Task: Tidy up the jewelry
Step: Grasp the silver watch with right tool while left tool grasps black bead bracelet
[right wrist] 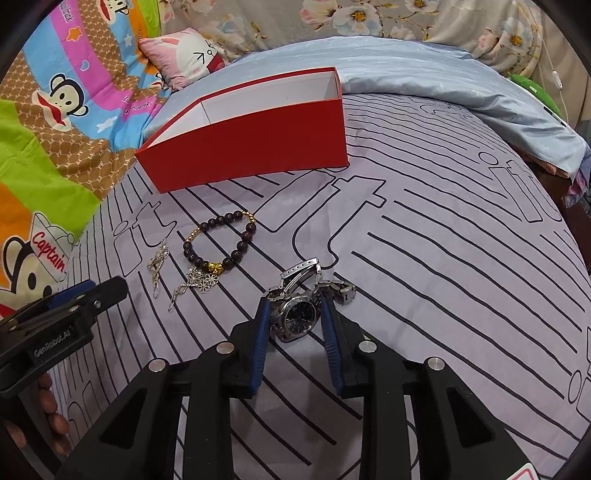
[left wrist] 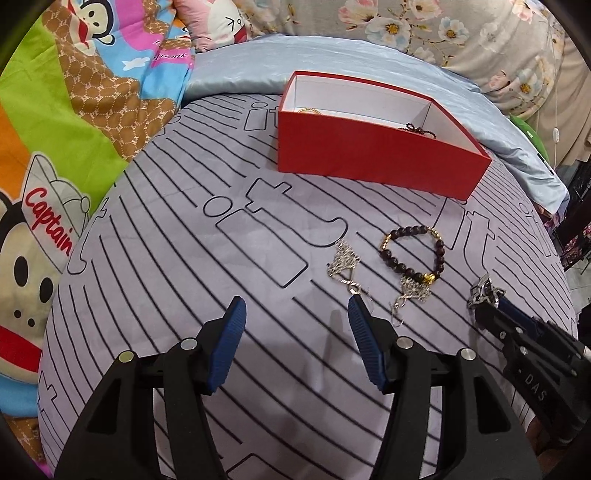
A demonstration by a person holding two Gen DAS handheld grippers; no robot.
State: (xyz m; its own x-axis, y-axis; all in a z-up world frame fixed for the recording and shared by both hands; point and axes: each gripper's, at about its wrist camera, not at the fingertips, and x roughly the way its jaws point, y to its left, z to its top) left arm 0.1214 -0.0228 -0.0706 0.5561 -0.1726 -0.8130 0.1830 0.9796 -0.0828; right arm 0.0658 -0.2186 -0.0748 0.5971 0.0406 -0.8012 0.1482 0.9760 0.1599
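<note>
A silver watch (right wrist: 299, 317) lies on the striped grey sheet (right wrist: 443, 258), and my right gripper (right wrist: 294, 300) is shut on its case, one blue pad on each side. In the left wrist view the same watch (left wrist: 480, 291) shows at the right gripper (left wrist: 484, 310) tip. My left gripper (left wrist: 297, 306) stands open over bare sheet, nothing between its pads. Just right of it lie two silver earrings (left wrist: 343, 262) (left wrist: 413, 291) and a dark bead bracelet (left wrist: 406, 230). Behind them stands the open red box (left wrist: 369, 155), with a gold piece (left wrist: 308, 110) and a dark beaded piece (left wrist: 417, 129) inside.
A cartoon monkey blanket (left wrist: 55, 147) covers the left side. A pale blue satin cloth (left wrist: 240, 62) and floral bedding (left wrist: 406, 26) lie behind the box. The sheet drops off at the right edge (left wrist: 561, 258). A hand's fingers (right wrist: 48, 402) hold the left gripper.
</note>
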